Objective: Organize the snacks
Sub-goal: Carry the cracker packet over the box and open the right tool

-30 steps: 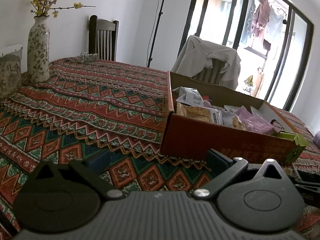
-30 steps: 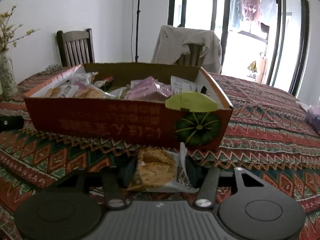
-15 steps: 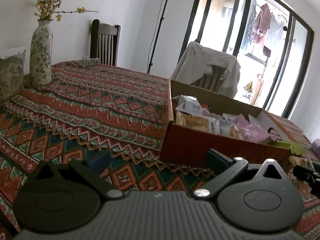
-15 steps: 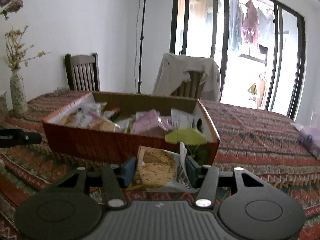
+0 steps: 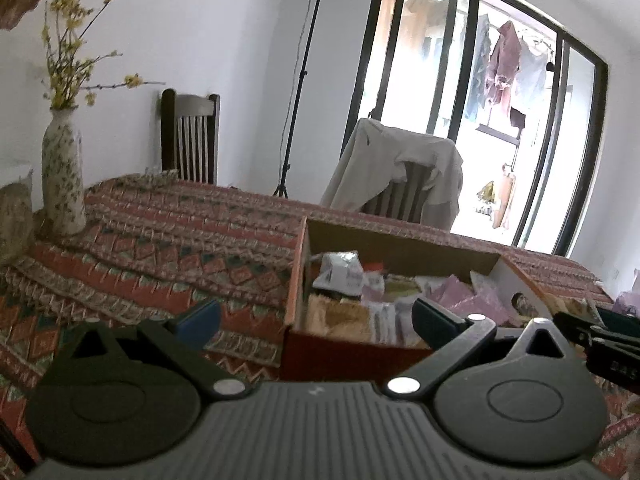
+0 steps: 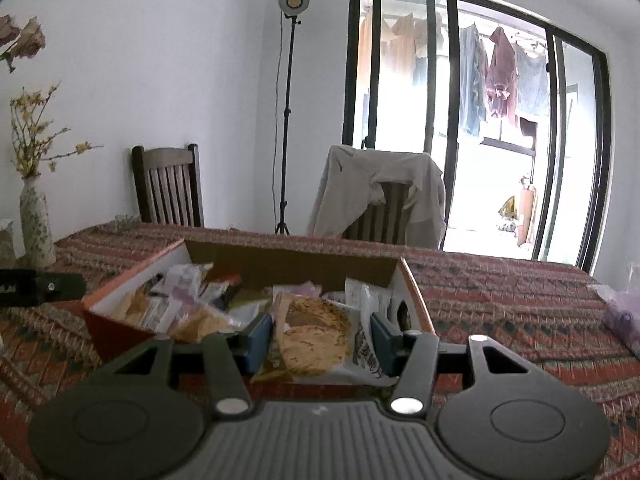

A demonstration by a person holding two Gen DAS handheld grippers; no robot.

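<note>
An orange cardboard box (image 6: 120,330) full of snack packets stands on the patterned tablecloth; it also shows in the left wrist view (image 5: 294,284). My right gripper (image 6: 320,338) is shut on a clear packet of brown crackers (image 6: 312,336) and holds it in the air at the box's near right corner, above its rim. My left gripper (image 5: 316,316) is open and empty, raised above the table at the box's left end. The right gripper's fingers and its packet show at the right edge of the left wrist view (image 5: 588,320).
A flowered vase (image 5: 62,184) with yellow branches stands at the table's far left. Two chairs (image 6: 168,188) stand behind the table, one draped with a grey jacket (image 6: 380,192). A purple bag (image 6: 624,316) lies on the table at the right.
Both grippers have risen. The right gripper lifted the cracker packet off the table in front of the box up to above its rim.
</note>
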